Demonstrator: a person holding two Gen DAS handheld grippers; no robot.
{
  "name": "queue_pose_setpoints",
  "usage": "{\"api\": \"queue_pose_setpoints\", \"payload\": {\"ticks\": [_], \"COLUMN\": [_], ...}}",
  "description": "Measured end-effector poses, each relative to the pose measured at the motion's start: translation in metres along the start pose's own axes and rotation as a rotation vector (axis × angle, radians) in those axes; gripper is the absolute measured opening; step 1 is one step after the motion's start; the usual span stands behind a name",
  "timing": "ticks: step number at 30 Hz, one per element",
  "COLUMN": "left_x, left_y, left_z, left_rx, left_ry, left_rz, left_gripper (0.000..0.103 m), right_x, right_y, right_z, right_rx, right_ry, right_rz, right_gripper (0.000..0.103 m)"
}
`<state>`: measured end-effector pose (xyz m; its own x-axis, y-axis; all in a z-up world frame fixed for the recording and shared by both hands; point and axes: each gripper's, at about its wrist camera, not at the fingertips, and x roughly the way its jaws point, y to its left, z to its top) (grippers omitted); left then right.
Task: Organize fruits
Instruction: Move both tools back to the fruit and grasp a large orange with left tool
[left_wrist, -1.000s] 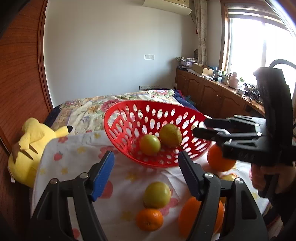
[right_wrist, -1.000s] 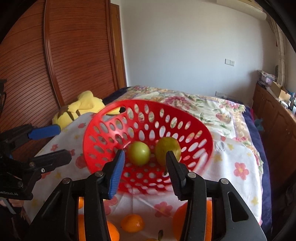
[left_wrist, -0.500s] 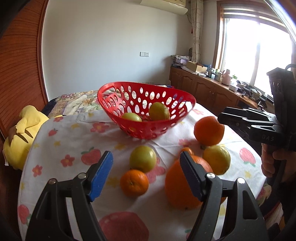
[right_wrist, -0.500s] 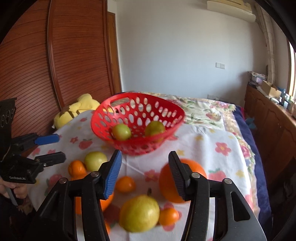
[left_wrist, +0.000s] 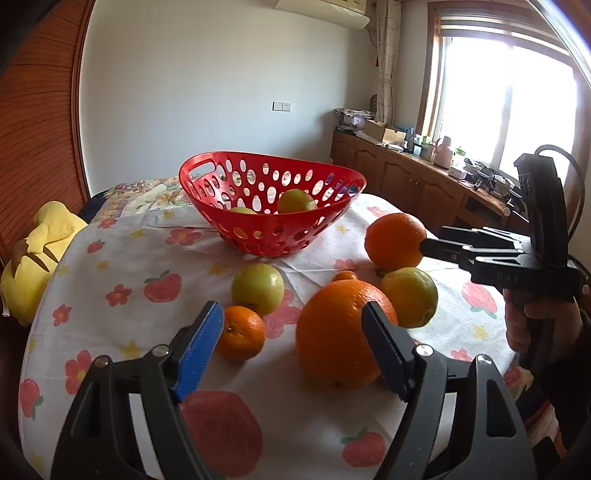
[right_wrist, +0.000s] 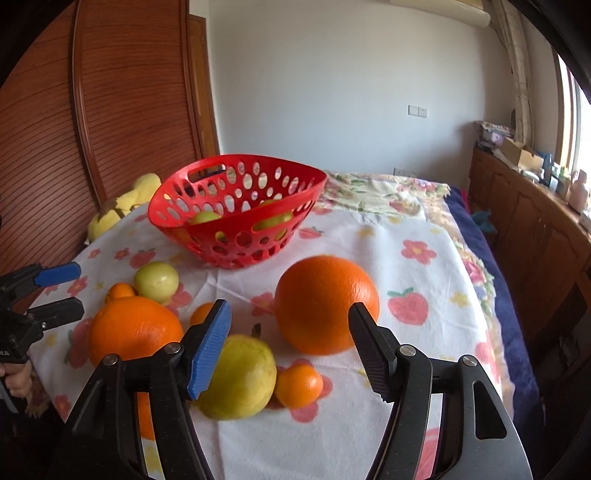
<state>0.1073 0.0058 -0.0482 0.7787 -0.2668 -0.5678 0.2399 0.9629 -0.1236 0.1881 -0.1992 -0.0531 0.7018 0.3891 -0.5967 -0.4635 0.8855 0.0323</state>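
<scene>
Red basket (left_wrist: 273, 206) at the cloth's (left_wrist: 122, 258) far end, two green fruits inside. Loose oranges and green fruit crowd the near side. Left gripper (left_wrist: 291, 343) and right gripper (right_wrist: 290, 345): jaws just been opening, spread, nothing gripped. Plush (left_wrist: 33, 251) at left.

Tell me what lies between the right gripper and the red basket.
In the right wrist view, a big orange sits just past the open right gripper; beyond it only bare tablecloth before the red basket.
</scene>
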Motion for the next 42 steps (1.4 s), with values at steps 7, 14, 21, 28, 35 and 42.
{"api": "queue_pose_setpoints", "payload": {"ticks": [7, 14, 21, 28, 35, 42], "left_x": [0.000, 0.005, 0.009, 0.013, 0.020, 0.033], "left_y": [-0.013, -0.021, -0.022, -0.025, -0.031, -0.033], "left_z": [-0.003, -0.005, -0.009, -0.011, -0.008, -0.001], "left_rx": [0.004, 0.014, 0.009, 0.012, 0.028, 0.040], "left_ry": [0.006, 0.016, 0.030, 0.044, 0.057, 0.102], "left_rz": [-0.023, -0.029, -0.032, -0.034, -0.046, -0.067], "left_gripper": [0.078, 0.078, 0.078, 0.078, 0.078, 0.078], "right_x": [-0.004, 0.005, 0.015, 0.024, 0.023, 0.021], "right_y": [0.014, 0.027, 0.035, 0.039, 0.032, 0.032], "right_z": [-0.017, -0.027, -0.030, -0.035, -0.038, -0.039], "right_rx": [0.004, -0.020, -0.045, -0.081, -0.052, -0.048], "right_ry": [0.016, 0.043, 0.066, 0.082, 0.061, 0.051], "right_rz": [0.061, 0.081, 0.063, 0.028, 0.046, 0.049], "right_gripper": [0.068, 0.066, 0.068, 0.067, 0.062, 0.062]}}
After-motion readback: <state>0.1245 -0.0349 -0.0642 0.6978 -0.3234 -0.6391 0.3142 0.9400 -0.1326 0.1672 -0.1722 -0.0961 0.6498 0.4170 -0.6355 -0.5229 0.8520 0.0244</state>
